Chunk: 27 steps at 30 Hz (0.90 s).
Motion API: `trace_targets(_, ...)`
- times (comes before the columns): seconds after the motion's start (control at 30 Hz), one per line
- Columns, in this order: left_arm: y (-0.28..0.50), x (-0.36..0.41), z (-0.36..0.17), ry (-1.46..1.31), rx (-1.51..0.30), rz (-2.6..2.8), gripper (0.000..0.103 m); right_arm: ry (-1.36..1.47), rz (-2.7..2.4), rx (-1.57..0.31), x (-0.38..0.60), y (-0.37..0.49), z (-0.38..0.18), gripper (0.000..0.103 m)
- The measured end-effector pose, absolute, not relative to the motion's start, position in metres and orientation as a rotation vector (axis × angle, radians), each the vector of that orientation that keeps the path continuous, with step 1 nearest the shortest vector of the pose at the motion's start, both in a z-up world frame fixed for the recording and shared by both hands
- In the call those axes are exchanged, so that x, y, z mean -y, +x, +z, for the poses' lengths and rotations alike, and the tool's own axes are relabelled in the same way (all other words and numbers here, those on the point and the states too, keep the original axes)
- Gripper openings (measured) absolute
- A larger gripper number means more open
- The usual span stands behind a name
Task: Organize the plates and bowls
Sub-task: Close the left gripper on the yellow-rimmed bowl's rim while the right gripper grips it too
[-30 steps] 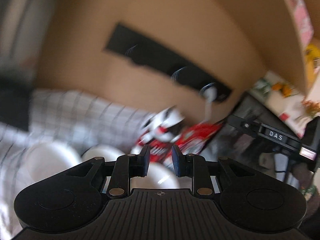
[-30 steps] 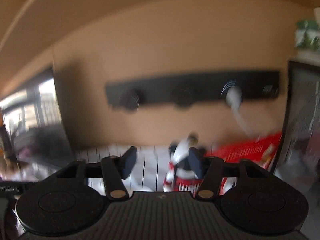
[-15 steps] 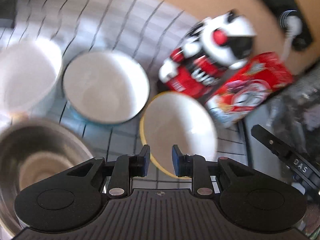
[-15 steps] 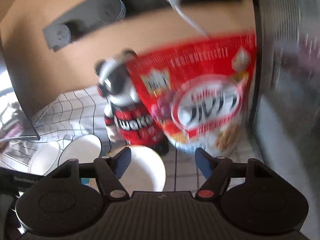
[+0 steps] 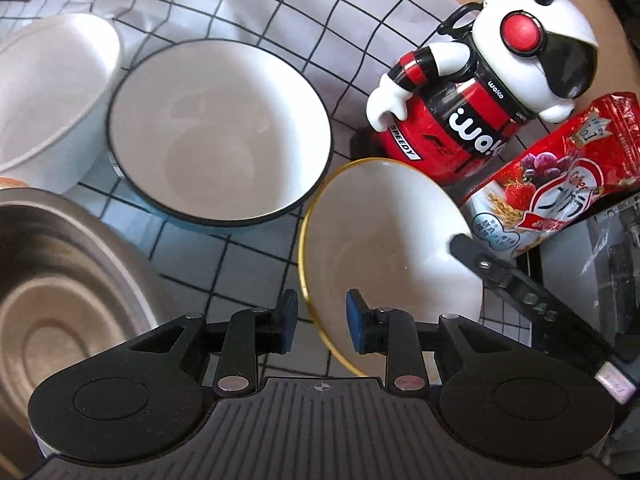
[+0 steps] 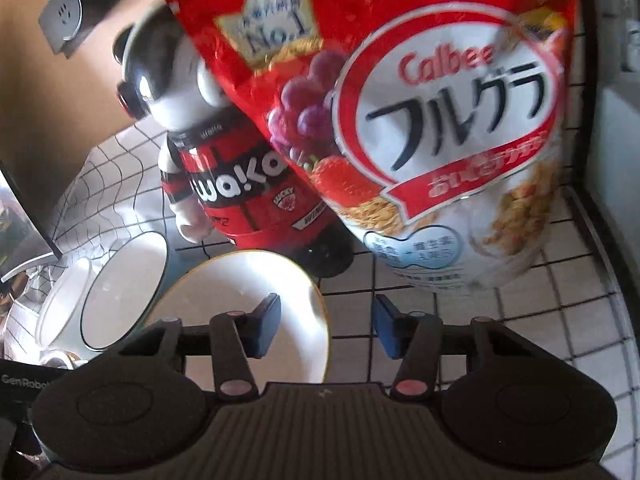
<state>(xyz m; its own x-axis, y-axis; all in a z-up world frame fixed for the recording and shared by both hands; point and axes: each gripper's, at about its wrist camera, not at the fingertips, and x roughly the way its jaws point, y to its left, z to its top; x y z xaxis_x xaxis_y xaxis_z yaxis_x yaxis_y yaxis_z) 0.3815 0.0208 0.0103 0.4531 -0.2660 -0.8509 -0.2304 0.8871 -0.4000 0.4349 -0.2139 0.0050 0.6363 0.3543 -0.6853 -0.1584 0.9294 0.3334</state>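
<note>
A white bowl with a yellow rim (image 5: 384,248) sits on the checked cloth; it also shows in the right wrist view (image 6: 240,304). My left gripper (image 5: 320,320) is open, its fingers astride the bowl's near left rim. My right gripper (image 6: 326,330) is open wide, astride the bowl's right rim. A white bowl with a black rim (image 5: 218,130) stands to the left, also in the right wrist view (image 6: 120,288). A plain white bowl (image 5: 48,88) is further left. A steel bowl (image 5: 60,292) is at the near left.
A red and white panda-shaped bottle (image 5: 480,92) and a red cereal bag (image 6: 420,120) stand right behind the yellow-rimmed bowl. A black stand arm (image 5: 532,300) crosses at the right. A brown wall with a black socket strip (image 6: 64,16) is behind.
Both grippers dropped from facing the wall to the table and closed in on the yellow-rimmed bowl. The left jaws opened a little wider.
</note>
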Motion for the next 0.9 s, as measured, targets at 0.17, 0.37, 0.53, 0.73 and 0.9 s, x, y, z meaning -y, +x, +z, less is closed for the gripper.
trace_targets(0.17, 0.396, -0.015, -0.001, -0.495, -1.114, -0.018, 0.03, 0.271, 0.402, -0.88, 0.202, 0.449, -0.011, 0.046)
trace_targets(0.37, 0.402, -0.01, -0.006, -0.432, -1.112, -0.049, 0.031, 0.324, 0.434, -0.913, 0.208, 0.447, -0.018, 0.04)
trace_targets(0.53, 0.398, 0.0, -0.006, -0.376, -1.141, -0.106, 0.031, 0.358, 0.413, -0.941, 0.221, 0.43, -0.016, 0.04)
trace_targets(0.73, 0.384, 0.014, -0.005, -0.328, -1.153, -0.17, 0.031, 0.359, 0.414, -0.951, 0.236, 0.405, -0.016, 0.04)
trace_targets(0.9, 0.387, 0.018, -0.017, -0.346, -1.19, -0.165, 0.027, 0.297, 0.427, -0.949, 0.235, 0.404, -0.015, 0.04)
